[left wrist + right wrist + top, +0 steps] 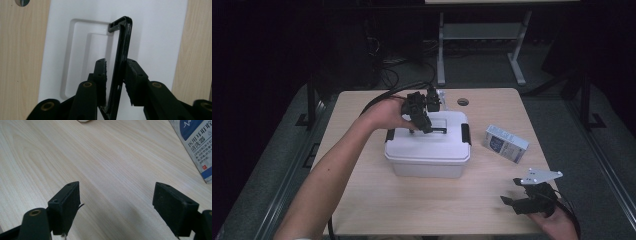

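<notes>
A white plastic box (427, 150) with black side latches stands in the middle of the table. Its black carry handle (123, 37) is raised out of the recess in the lid (155, 37). My left gripper (116, 62) reaches down over the lid, and its jaws are shut on the handle's bar, one pad on each side. In the high view the left gripper (424, 126) sits at the handle (439, 131) near the lid's back half. My right gripper (511, 191) rests low at the table's front right, open, with only bare wood between the jaws (116, 192).
A blue and white carton (506, 143) lies flat to the right of the box, and its corner shows in the right gripper view (197, 150). A round cable hole (463, 101) sits near the table's far edge. Table legs and cables stand beyond.
</notes>
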Demonstrator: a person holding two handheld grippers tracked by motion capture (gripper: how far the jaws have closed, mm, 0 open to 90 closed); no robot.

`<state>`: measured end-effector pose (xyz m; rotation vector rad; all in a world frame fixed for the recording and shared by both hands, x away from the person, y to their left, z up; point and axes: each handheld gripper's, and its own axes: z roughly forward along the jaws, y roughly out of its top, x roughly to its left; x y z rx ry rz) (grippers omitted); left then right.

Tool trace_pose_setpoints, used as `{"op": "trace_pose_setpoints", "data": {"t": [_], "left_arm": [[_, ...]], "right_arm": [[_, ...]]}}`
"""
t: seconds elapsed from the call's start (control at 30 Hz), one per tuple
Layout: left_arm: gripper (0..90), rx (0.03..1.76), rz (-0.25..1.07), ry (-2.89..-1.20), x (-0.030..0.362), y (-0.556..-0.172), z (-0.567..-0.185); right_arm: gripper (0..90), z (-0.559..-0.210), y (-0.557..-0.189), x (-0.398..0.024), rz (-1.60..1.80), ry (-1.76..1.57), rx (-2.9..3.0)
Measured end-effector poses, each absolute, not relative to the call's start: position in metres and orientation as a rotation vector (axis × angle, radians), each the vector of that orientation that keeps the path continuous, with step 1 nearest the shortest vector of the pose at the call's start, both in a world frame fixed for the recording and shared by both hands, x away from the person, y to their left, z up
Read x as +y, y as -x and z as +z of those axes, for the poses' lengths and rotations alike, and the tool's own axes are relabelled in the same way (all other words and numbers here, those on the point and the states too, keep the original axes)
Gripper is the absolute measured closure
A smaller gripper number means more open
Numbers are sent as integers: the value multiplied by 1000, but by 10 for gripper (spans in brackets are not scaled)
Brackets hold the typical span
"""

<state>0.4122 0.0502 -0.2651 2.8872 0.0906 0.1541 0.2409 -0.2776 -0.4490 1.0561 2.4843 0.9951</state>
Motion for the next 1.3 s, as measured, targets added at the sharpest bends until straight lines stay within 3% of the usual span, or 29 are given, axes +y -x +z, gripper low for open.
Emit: {"op": "trace_pose_setpoints", "data": {"t": [0.23,1.3], "left_arm": [[807,98,172,-2891,47,-416,-264],[848,66,108,-2895,44,-426,-258]], "right_arm": [[215,-449,-241,-278,995,-1054,2484],[215,-452,-241,-279,1007,-1073,2496]]}}
